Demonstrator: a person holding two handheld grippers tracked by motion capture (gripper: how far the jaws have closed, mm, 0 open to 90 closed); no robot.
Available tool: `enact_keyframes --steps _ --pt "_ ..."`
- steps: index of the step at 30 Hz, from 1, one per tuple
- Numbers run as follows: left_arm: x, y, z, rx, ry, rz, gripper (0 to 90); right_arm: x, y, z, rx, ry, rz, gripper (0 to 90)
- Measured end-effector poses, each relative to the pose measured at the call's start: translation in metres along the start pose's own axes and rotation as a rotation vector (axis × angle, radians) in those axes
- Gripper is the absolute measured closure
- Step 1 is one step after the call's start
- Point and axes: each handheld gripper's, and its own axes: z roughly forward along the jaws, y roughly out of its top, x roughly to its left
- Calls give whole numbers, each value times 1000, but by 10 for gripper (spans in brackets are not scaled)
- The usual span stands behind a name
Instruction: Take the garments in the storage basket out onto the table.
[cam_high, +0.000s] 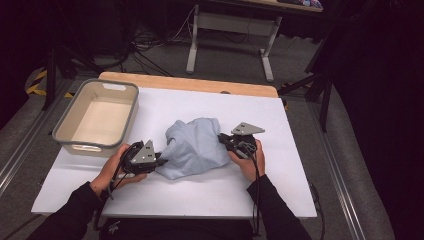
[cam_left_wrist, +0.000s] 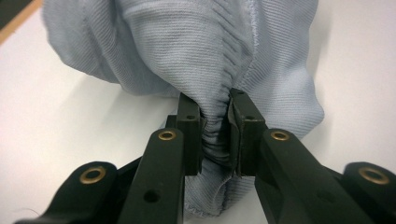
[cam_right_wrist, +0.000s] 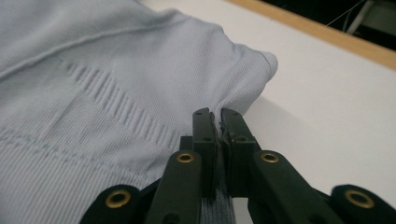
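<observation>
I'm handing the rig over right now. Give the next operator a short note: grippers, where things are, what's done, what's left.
Left gripper: shut on a bunched fold of the light blue garment.
Right gripper: shut on a thin edge of the garment at its other side.
Garment: crumpled in a heap mid-table.
Bin: at the table's far left, nothing in it.
Done: both grips taken.
Left: probably lift and spread it, then fold or bin it.

Around the crumpled blue garment (cam_high: 192, 147) the white tabletop (cam_high: 280, 180) lies bare in front, behind and to its right, leaving open passage there, while the grey bin (cam_high: 97, 116) well off to its left blocks that far corner.
</observation>
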Motion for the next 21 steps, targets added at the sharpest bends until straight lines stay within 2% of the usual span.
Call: enact_keyframes --steps 6,7,9,10,12,13,15,16,18,19,21 --pt "6 9 0 -49 0 -8 751 -1 -3 -33 -36 -63 5 853" --pt "6 10 0 -62 -18 -16 730 0 -4 -38 -38 -74 4 852" --pt "4 11 1 -74 -43 -15 703 2 -6 -47 -28 -93 -7 852" --pt "3 12 1 -75 -45 -1 707 2 -8 -51 -22 -99 -8 851" --pt "2 13 0 -89 -38 1 672 2 -14 -57 -2 -101 4 851" --pt "2 13 0 -100 -32 -12 652 3 -17 -59 5 -104 8 851" --pt "4 13 -1 -116 -3 -45 542 4 -25 -62 31 -109 16 850" --pt "6 12 -3 -135 7 -74 502 5 -28 -63 37 -111 20 850" --pt "8 10 -5 -153 6 -89 485 5 -32 -64 52 -113 23 851" --pt "11 8 -7 -183 12 -127 473 6 -37 -64 76 -120 20 849" --pt "13 7 -6 -177 44 -157 426 7 -40 -62 99 -125 12 847"
